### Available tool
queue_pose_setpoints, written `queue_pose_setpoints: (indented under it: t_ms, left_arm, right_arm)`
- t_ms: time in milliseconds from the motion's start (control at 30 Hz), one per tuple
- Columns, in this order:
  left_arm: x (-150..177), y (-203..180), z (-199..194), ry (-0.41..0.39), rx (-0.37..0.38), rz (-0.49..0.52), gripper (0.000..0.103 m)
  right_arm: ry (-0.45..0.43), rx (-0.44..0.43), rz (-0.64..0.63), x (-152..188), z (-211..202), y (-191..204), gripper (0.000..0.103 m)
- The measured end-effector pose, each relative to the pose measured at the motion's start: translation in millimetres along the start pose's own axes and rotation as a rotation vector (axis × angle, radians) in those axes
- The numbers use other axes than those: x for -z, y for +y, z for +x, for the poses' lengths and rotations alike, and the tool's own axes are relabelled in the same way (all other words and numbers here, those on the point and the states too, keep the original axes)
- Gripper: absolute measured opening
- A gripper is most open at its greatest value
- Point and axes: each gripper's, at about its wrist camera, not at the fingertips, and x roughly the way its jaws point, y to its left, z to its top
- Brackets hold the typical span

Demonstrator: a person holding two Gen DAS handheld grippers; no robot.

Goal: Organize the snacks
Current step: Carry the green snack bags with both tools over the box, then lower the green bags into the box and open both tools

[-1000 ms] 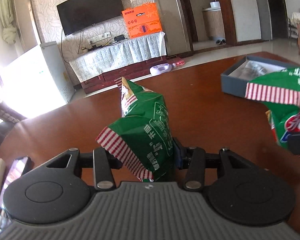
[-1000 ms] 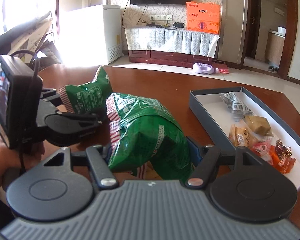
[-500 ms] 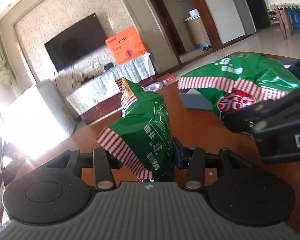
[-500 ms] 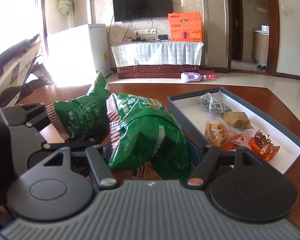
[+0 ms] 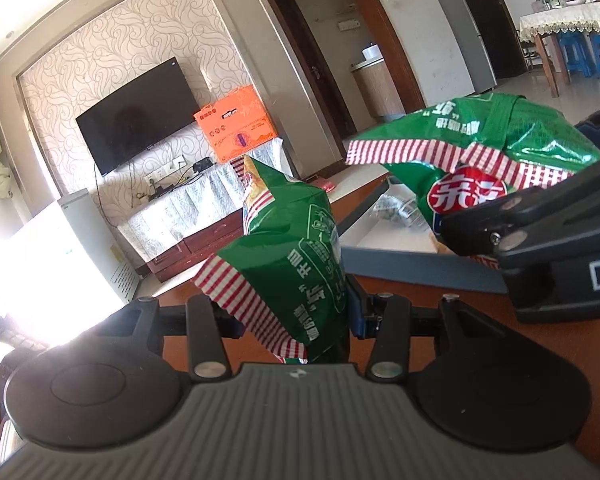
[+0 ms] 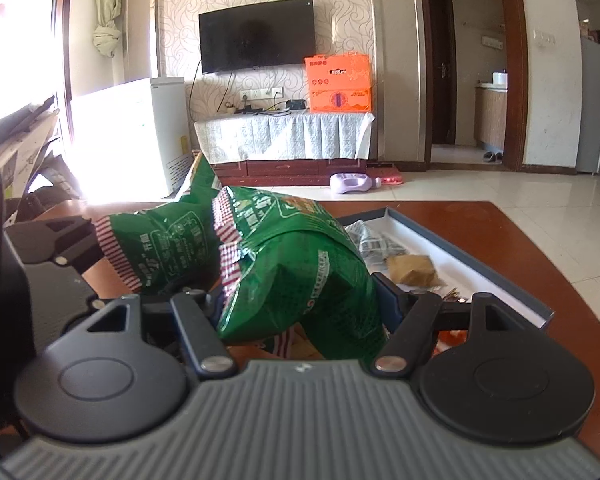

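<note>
Since a second ago both grippers have risen and tilted upward off the table, and the right one has swung in close beside the left, so the right gripper's bag now fills the upper right of the left wrist view where before only its edge showed. The left gripper is closed on a green snack bag with red-and-white striped edges; the bag stands upright between the fingers, its lower part pinched and its top rising above them. The right gripper is clamped on a second, larger green bag, which bulges out between its fingers and leans to the left. In the right wrist view the two bags sit just beside each other, the left bag to the left and slightly behind; whether they touch cannot be told. In the left wrist view the right gripper appears at the right edge, holding its bag above the near wall of an open grey box. That box lies on the brown table to the right of the right gripper, with a few small wrapped snacks inside it. Behind stand a wall television and an orange carton.
</note>
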Motion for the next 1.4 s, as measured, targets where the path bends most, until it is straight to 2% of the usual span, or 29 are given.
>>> queue_pose_setpoints:
  t_ms: [200,433,733,1033,1133,1233,1400]
  left_arm:
    - [-13,-24,-2,-0.039,0.014,0.022,0.052]
    - [-27,-27,14,-0.053,0.051,-0.021,0.052]
    - [-56,-33,71,-0.053,0.119,-0.067,0.052]
    - [-84,-43,137,-0.050,0.164,-0.136,0.053]
    - [-89,-50,158,-0.043,0.177,-0.121,0.059]
    - [-92,-58,169,-0.053,0.165,-0.098,0.084]
    - [-96,-69,170,-0.069,0.167,-0.072,0.087]
  right_arm:
    - [-0.009,0.028,-0.024,-3,-3,-13,0.071]
    - [0.013,0.077,-0.067,-5,2,-32,0.071]
    - [0.032,0.224,-0.069,-4,18,-60,0.071]
    - [0.083,0.267,-0.066,1,38,-72,0.071]
    - [0.096,0.279,-0.066,3,43,-76,0.071]
    - [0.114,0.286,-0.063,3,49,-80,0.071]
    - [0.118,0.290,-0.069,4,49,-80,0.071]
